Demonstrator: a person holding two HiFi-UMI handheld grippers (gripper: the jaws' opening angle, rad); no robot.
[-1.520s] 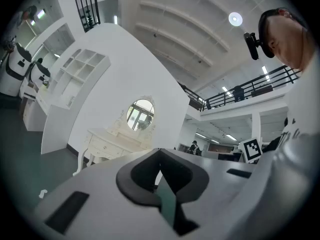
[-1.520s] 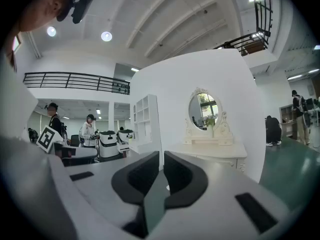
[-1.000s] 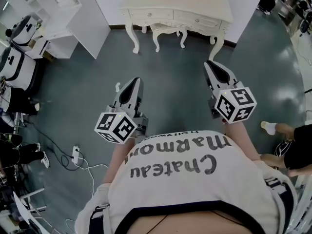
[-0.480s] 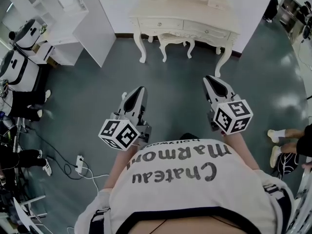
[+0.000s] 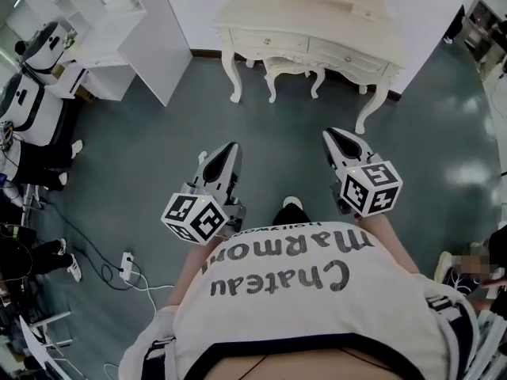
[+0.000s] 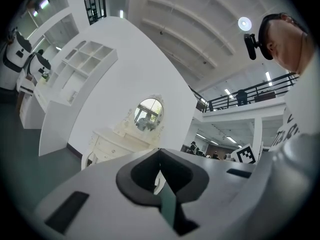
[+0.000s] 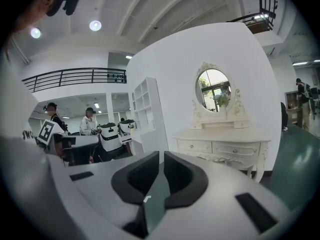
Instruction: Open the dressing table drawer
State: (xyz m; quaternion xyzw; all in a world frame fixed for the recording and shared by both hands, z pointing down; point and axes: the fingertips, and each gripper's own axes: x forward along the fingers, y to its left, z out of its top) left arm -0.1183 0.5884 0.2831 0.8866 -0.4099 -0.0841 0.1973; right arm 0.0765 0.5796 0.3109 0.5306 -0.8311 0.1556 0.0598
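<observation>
The cream dressing table (image 5: 317, 18) stands against the far wall, with two knobbed drawers (image 5: 273, 40) side by side in its front, both closed. A matching stool (image 5: 291, 67) is tucked under it. Both grippers hang in the air over the floor, well short of the table. My left gripper (image 5: 230, 146) is shut and holds nothing. My right gripper (image 5: 330, 133) is shut and empty too. The left gripper view has the table (image 6: 111, 145) and its oval mirror (image 6: 148, 115) beyond the jaw tips. In the right gripper view the drawers (image 7: 235, 149) lie right of the tips.
A white shelf unit (image 5: 139, 34) stands left of the table. White machines (image 5: 32, 105) and seated people line the left edge. A power strip with cables (image 5: 124, 256) lies on the floor at the lower left. Another person's feet (image 5: 453, 269) are at the right.
The dressing table has drawn nearer and lower in the head view as I walk toward it. Both grippers moved forward with me and stayed shut. My shoe now shows between them.
</observation>
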